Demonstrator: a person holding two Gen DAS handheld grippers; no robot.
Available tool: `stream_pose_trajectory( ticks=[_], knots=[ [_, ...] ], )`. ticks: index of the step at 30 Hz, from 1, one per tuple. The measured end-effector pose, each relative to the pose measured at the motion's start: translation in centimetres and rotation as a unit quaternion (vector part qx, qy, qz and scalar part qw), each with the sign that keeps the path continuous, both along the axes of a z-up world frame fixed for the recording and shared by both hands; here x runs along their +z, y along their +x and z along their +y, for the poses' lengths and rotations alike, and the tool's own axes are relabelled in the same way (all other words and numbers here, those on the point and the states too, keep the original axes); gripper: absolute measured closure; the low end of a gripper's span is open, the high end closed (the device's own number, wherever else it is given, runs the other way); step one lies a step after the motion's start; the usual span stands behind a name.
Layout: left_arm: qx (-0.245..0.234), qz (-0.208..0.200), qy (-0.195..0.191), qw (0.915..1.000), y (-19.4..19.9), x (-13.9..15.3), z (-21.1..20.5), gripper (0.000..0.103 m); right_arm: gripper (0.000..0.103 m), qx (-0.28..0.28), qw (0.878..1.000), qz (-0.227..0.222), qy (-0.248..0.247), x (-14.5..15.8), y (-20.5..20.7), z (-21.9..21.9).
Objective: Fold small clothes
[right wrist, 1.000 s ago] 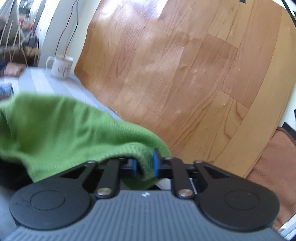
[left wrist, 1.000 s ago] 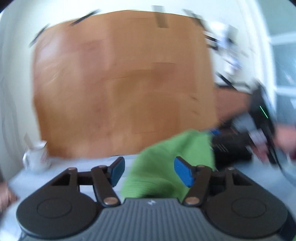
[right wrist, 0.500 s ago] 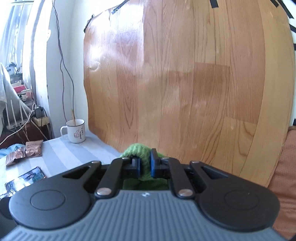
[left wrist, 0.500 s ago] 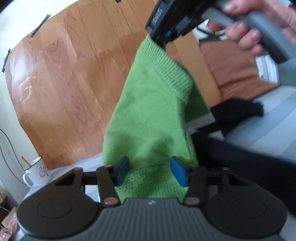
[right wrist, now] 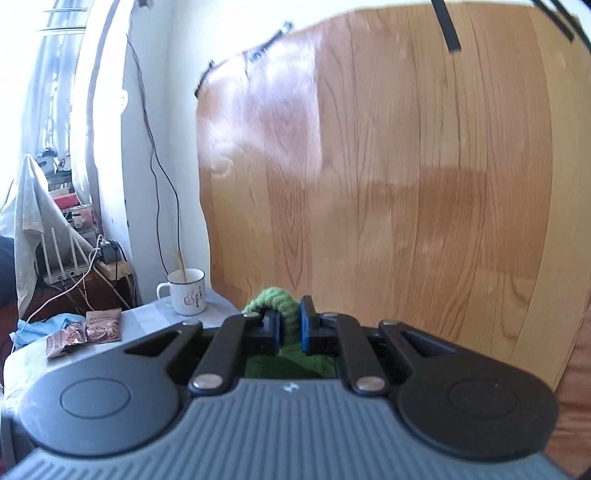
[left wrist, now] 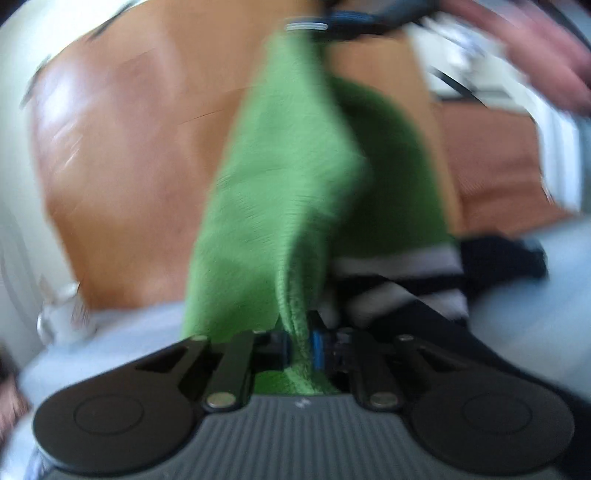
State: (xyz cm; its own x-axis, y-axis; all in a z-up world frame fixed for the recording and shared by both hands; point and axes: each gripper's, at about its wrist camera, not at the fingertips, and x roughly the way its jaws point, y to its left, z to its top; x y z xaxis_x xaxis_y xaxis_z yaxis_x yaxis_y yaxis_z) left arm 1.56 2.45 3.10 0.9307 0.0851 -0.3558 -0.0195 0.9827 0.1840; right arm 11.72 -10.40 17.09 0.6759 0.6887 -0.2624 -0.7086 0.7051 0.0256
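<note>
I read the green sock (left wrist: 280,192) as soft knit cloth, matt, ribbed at the cuff (right wrist: 275,301). The board (right wrist: 424,166) behind looks like wood-grain laminate, smooth with a glossy sheen. I see matt black plastic on the gripper arms (right wrist: 236,343) with shiny metal rivets, and the mug (right wrist: 186,291) looks like glossy white enamel.

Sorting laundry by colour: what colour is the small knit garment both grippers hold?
Bright green garment; it shows best in the left wrist view, though blurred.

My left hand-held gripper (left wrist: 300,345) has just closed on the green sock (left wrist: 284,177) (blurred), which hangs from my right hand-held gripper (left wrist: 332,22).
</note>
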Motion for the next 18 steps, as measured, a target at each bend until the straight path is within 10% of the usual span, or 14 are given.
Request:
stream_pose_trajectory(
  ticks=[3, 5, 18],
  knots=[
    [0.041, -0.021, -0.057, 0.9973, -0.5, 1.3, 3.3, 0.093, 0.082, -0.015, 0.999, -0.025, -0.035, -1.6, 0.1, -0.2],
    [0.062, -0.024, -0.067, 0.9955, -0.4, 1.5, 4.6, 0.093, 0.058, -0.037, 0.996, -0.029, -0.070, -3.8, 0.8, 0.0],
    [0.082, -0.026, -0.071, 0.9938, -0.5, 2.0, 6.3, 0.092, 0.031, -0.043, 0.983, 0.027, -0.176, -13.8, 3.7, -1.3]
  ],
)
